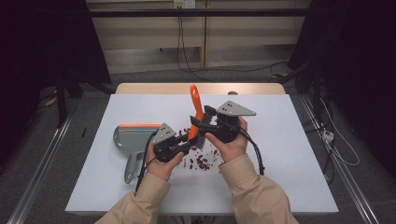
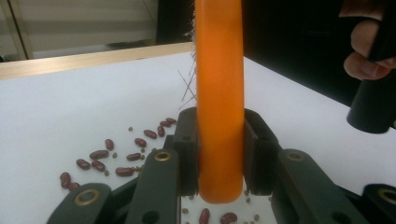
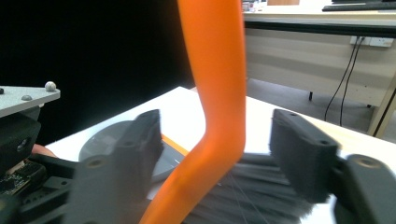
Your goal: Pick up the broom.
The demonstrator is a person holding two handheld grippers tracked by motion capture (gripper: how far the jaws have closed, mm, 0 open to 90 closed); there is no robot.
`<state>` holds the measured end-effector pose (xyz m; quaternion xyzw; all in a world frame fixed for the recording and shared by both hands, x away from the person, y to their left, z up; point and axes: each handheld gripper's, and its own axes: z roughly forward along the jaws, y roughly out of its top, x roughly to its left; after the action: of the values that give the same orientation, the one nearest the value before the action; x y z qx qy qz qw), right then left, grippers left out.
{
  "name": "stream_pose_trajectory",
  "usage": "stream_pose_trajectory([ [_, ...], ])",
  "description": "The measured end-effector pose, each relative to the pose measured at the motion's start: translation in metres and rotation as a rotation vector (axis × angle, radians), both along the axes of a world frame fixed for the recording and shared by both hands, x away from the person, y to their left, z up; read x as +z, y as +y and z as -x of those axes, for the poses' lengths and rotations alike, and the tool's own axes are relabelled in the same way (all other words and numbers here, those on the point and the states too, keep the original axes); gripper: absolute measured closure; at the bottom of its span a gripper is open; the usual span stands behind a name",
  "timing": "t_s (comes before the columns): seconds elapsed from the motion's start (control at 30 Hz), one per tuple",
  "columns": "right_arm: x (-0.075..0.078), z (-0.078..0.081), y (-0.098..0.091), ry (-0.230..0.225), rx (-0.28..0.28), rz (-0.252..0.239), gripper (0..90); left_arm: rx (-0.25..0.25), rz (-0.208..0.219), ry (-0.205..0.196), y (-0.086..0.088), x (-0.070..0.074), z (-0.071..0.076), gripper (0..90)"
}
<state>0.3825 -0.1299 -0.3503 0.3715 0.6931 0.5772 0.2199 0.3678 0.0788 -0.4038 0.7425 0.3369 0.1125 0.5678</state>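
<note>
A hand brush with an orange handle and dark bristles stands up over the middle of the white table. My left gripper is shut on the lower end of the handle, both pads pressed against it. My right gripper is open higher up, near the bristles. Its jaws stand on either side of the bent handle with a gap on each side. Several red beans lie scattered under the brush, with small green ones among them.
A grey dustpan with an orange lip lies flat at the left of the table, its handle toward the near edge. The right half of the table is bare. Cables trail from both grippers along the forearms.
</note>
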Motion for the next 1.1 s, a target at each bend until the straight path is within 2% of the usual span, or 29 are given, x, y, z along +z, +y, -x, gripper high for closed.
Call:
stream_pose_trajectory([
  [0.07,-0.001,0.002,0.000,-0.022,-0.012,-0.005,22.8,0.007,0.007,0.002,0.001,0.000,0.000,71.0],
  [0.13,-0.002,0.006,0.001,-0.036,-0.049,-0.005,18.0,0.010,0.007,0.003,0.001,-0.001,-0.001,71.0],
  [0.17,-0.002,0.006,0.001,-0.036,-0.049,-0.005,18.0,0.011,0.007,0.002,0.001,0.000,0.000,71.0],
  [0.23,-0.004,0.006,0.003,-0.005,-0.051,-0.008,11.9,0.014,0.002,-0.002,0.001,0.000,0.000,71.0],
  [0.5,-0.007,0.011,0.008,0.007,-0.089,-0.003,8.7,0.041,-0.009,-0.015,0.002,-0.001,-0.001,71.0],
  [0.53,-0.010,0.012,0.010,0.028,-0.104,0.000,8.7,0.044,-0.010,-0.016,0.002,-0.002,-0.001,71.0],
  [0.67,-0.018,0.012,0.015,0.062,-0.128,-0.004,9.1,0.059,-0.007,-0.020,0.003,-0.002,-0.001,71.0],
  [0.7,-0.018,0.012,0.015,0.062,-0.128,-0.004,9.1,0.060,-0.009,-0.028,0.003,-0.002,-0.001,71.0],
  [0.8,-0.025,0.009,0.020,0.102,-0.132,-0.011,10.8,0.067,-0.016,-0.051,0.001,-0.001,0.002,71.0],
  [0.83,-0.027,0.007,0.024,0.120,-0.120,-0.029,13.4,0.065,-0.015,-0.056,-0.001,-0.001,0.003,71.0],
  [0.9,-0.027,0.006,0.027,0.122,-0.140,-0.030,13.6,0.062,-0.034,-0.089,-0.005,0.001,0.007,70.8],
  [0.93,-0.027,0.006,0.027,0.122,-0.140,-0.030,13.6,0.062,-0.034,-0.089,-0.005,0.001,0.007,70.6],
  [1.0,-0.024,0.004,0.029,0.133,-0.158,-0.044,19.9,0.067,-0.038,-0.111,-0.006,0.001,0.009,70.1],
  [1.03,-0.023,0.004,0.029,0.144,-0.162,-0.055,22.0,0.069,-0.047,-0.140,-0.007,0.002,0.012,69.8],
  [1.07,-0.023,0.004,0.029,0.144,-0.162,-0.055,22.0,0.069,-0.047,-0.140,-0.007,0.002,0.012,69.4],
  [1.1,-0.022,0.003,0.031,0.157,-0.174,-0.053,28.6,0.065,-0.052,-0.154,-0.008,0.003,0.014,69.1],
])
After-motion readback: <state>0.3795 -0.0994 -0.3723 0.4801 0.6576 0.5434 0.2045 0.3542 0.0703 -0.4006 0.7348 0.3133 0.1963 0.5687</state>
